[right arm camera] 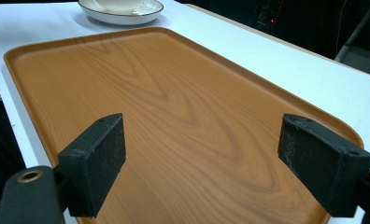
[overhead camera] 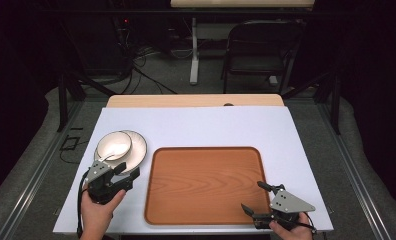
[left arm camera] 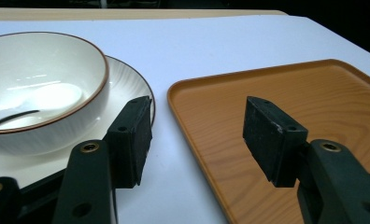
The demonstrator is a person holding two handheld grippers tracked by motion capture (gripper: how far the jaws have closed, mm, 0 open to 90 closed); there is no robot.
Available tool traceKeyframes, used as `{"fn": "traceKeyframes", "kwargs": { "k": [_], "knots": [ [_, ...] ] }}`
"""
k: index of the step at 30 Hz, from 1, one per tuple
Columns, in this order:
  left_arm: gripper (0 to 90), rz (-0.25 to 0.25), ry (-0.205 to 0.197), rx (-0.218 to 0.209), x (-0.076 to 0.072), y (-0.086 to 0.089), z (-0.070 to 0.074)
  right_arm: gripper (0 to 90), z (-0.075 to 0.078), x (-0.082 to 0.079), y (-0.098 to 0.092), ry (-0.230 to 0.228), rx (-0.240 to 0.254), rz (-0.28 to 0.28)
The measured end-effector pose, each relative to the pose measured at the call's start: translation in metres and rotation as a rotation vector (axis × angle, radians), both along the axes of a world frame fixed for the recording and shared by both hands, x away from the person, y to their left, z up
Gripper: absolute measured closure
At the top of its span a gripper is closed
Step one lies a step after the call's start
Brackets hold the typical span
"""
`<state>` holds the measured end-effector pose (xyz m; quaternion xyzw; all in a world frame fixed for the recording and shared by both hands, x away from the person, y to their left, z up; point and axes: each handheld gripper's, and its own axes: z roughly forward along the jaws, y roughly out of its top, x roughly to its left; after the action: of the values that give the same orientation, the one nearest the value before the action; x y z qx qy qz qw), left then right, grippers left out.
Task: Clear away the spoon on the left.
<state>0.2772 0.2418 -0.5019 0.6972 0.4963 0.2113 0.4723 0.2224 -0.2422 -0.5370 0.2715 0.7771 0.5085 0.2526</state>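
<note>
Sitting upright at the bench's (overhead camera: 196, 125) left: white bowl (overhead camera: 114, 145) on a plate (overhead camera: 136, 150), just beside the wooden tray (overhead camera: 203, 185), long axis across the bench. Left claw (overhead camera: 123, 175) wide open, empty, near the plate's rim. Right claw (overhead camera: 253, 197) wide open, empty, over the tray's corner.

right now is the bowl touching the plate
Touching. The left gripper view shows the bowl sitting directly on the plate, with no gap under its base.

One bowl (overhead camera: 114, 145) sits on one plate (overhead camera: 136, 150) at the left, beside one wooden tray (overhead camera: 203, 185), with two grippers near.
</note>
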Motion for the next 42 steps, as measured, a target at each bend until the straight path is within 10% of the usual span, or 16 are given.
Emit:
{"fn": "traceKeyframes", "kwargs": {
  "k": [14,42],
  "knots": [
    [41.4,0.047,0.056,0.07,0.009,0.017,0.01,14.8,-0.001,0.0,0.001,0.009,-0.005,0.0],
    [84.4,0.18,0.137,0.072,0.029,0.055,0.016,14.8,-0.001,0.0,0.001,0.009,-0.011,0.004]
  ]
}}
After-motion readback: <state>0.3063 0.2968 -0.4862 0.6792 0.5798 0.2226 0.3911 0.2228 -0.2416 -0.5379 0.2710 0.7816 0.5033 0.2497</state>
